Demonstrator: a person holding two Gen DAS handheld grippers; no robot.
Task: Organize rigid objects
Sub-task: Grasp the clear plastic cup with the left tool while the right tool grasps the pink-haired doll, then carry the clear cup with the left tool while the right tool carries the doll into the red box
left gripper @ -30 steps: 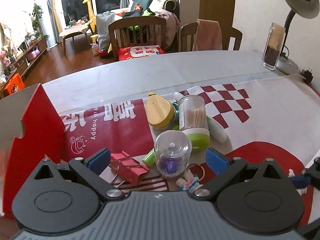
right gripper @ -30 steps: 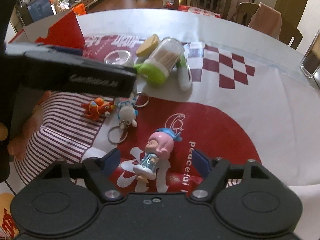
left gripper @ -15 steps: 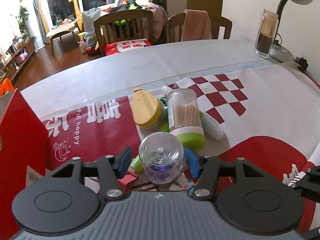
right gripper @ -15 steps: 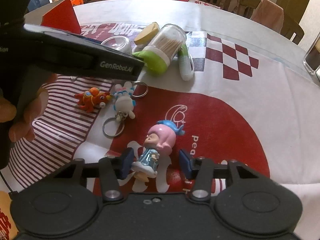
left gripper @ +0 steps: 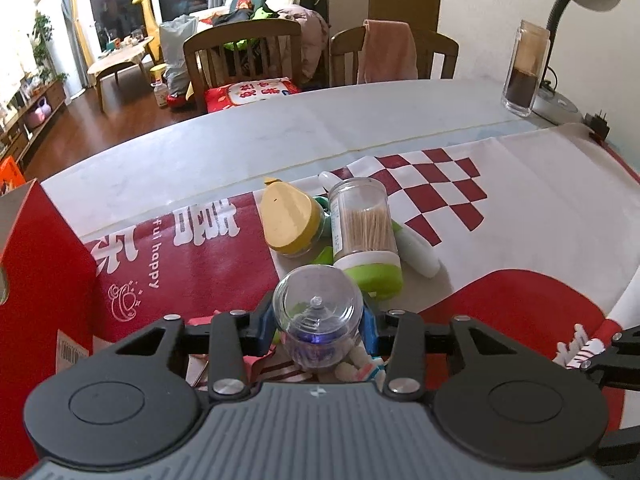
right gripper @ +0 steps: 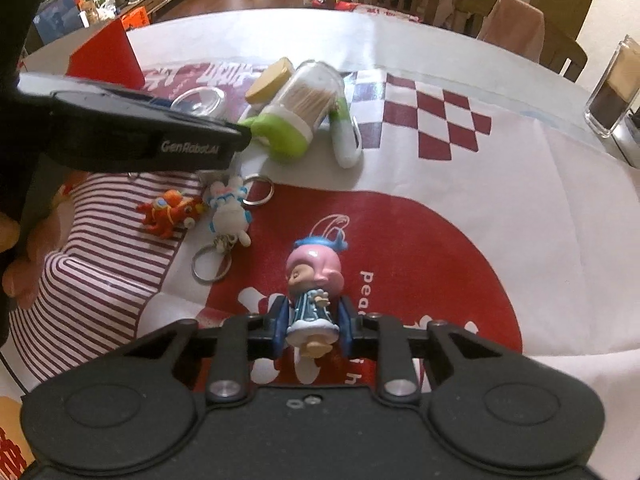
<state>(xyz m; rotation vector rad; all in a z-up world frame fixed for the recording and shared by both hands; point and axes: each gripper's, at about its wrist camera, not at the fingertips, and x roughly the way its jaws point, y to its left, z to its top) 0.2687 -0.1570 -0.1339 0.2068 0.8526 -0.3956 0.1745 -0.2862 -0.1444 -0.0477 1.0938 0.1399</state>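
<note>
Right wrist alone shows right hand-held gripper (right gripper: pixel 313 326) closing on doll (right gripper: pixel 314 292); left closing on clear capsule (left gripper: pixel 318 322).

Pink-headed doll (right gripper: pixel 316 276) in blue dress, toothpick jar (left gripper: pixel 366 236) with green lid, red-and-white checked cloth (left gripper: pixel 440 184)

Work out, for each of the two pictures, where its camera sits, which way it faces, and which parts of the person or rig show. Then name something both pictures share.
Left wrist: on the left gripper, facing down-forward at its closing jaws around a clear plastic capsule.
Right wrist: on the right gripper, facing down at its jaws closing on a pink-haired doll; the left gripper and a hand show.
Shared: the toothpick jar.
</note>
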